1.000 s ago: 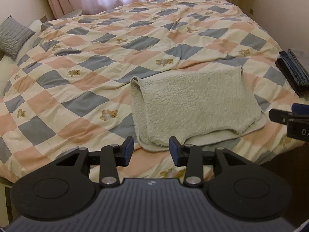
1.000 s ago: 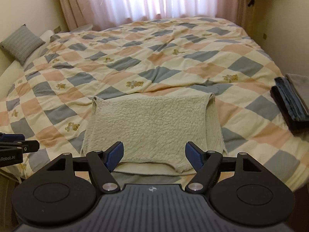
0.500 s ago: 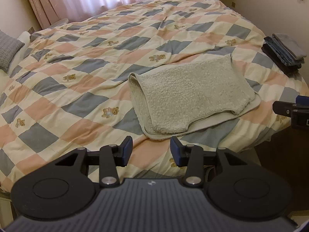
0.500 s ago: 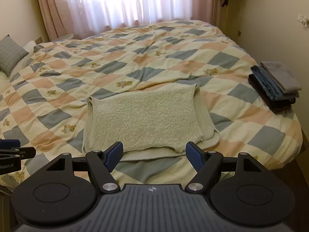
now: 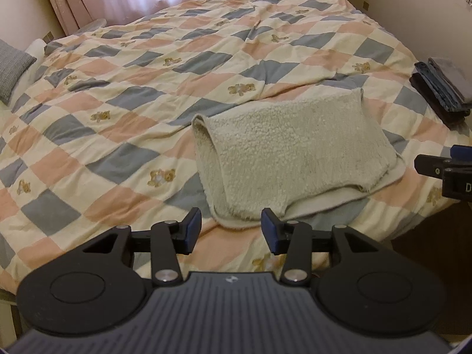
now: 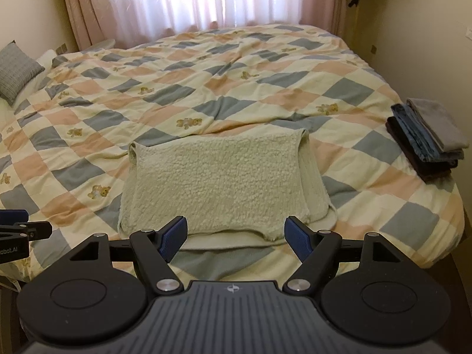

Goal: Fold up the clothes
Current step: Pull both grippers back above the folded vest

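Left wrist view: left gripper (image 5: 231, 229) jaws apart, empty, hovering at the near edge of the bed (image 5: 124, 94). Folded cream fleece garment (image 5: 292, 150) lies on the checked quilt just ahead of the jaws, slightly right. Right gripper (image 6: 236, 234) jaws wide apart, empty, garment's near hem just beyond and between them. Stack of folded dark clothes (image 6: 427, 138) far right of the jaws, at the bed edge. Grey pillow (image 6: 17, 72) far left.
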The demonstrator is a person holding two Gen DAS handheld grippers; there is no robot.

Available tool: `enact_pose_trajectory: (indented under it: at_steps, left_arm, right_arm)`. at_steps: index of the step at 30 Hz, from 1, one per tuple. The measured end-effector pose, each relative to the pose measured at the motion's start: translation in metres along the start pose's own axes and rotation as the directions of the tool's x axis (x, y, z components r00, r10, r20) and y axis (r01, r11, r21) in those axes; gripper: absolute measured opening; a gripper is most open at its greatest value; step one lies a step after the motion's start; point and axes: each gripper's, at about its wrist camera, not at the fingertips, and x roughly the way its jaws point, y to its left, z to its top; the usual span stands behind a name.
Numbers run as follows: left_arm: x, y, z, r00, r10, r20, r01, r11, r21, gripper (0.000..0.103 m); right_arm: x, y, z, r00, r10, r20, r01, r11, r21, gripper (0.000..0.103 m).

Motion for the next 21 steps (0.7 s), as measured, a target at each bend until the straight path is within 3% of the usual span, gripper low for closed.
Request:
enact_pose_trajectory:
  at_steps: [13, 21]
  left_arm:
    - [0.054, -0.024, 0.046, 0.997, 0.003, -0.072, -0.006, 0.999, -0.04, 0.042]
    - [0.081, -0.017, 0.071, 0.996, -0.02, -0.087, 0.023, 0.999, 0.044, 0.042]
  right_arm:
    - [0.066, -0.044, 0.047, 0.998, 0.003, -0.068, -0.005, 0.999, -0.034, 0.076]
    - [0.086, -0.053, 0.056, 0.993, -0.044, -0.106, 0.044, 0.999, 0.0, 0.076]
